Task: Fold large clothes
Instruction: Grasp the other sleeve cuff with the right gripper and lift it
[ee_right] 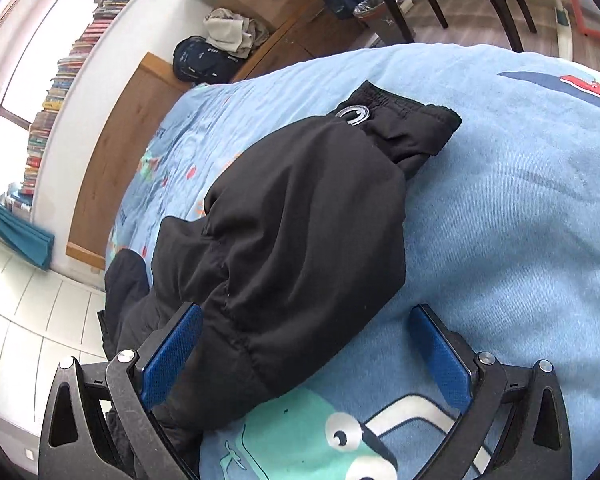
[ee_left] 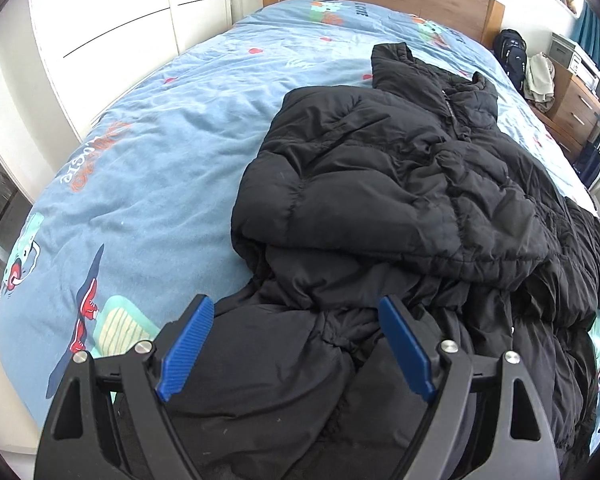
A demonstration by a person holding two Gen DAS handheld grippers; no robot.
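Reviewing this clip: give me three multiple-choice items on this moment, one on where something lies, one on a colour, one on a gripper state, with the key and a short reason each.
1. Where does the black puffer jacket lie?
A. on the blue bedspread
B. on the floor
C. on a chair

2. What colour are the pads on the left gripper fingers?
A. red
B. blue
C. white

3. How does the right gripper stand?
A. shut on the sleeve
B. shut on nothing
C. open over the sleeve

Key: 1 A, the jacket spreads across the bedspread in the left wrist view. 2 B, both pads show ribbed blue. 3 C, its fingers stand wide apart in the right wrist view, with sleeve fabric by one pad and not clamped.
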